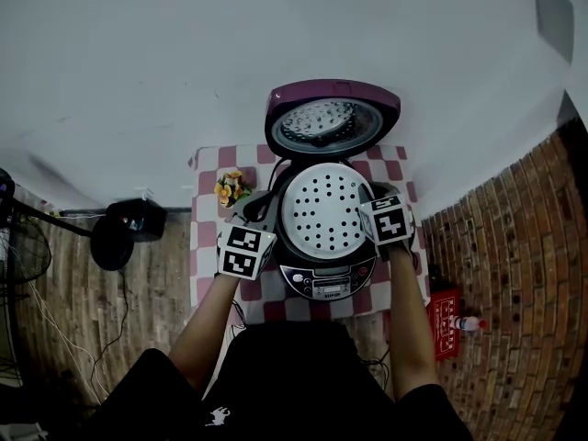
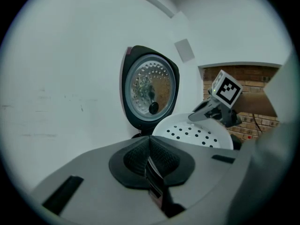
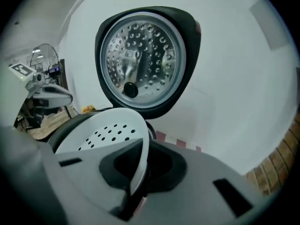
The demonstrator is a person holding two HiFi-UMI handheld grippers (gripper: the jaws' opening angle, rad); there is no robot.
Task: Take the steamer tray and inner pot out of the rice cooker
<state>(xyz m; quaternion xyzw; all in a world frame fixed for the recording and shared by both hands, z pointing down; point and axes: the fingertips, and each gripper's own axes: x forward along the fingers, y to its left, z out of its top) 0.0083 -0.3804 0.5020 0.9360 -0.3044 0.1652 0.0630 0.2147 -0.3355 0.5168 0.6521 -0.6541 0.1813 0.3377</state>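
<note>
The purple rice cooker (image 1: 329,281) stands on a checked table with its lid (image 1: 331,118) swung up. The white perforated steamer tray (image 1: 326,211) lies over the cooker's mouth, tilted in the right gripper view (image 3: 112,130). My right gripper (image 3: 140,168) is shut on the tray's right rim, and the white edge runs between its pads. In the head view it (image 1: 372,211) sits at the tray's right side. My left gripper (image 2: 151,161) is shut with nothing seen between its pads, close to the tray's left side (image 1: 260,208). The inner pot is hidden under the tray.
The red-and-white checked table (image 1: 207,246) stands against a white wall. A small bunch of flowers (image 1: 231,188) stands left of the cooker. A fan (image 1: 18,246) and a black device (image 1: 129,223) sit on the floor at left, a red crate (image 1: 446,324) at right.
</note>
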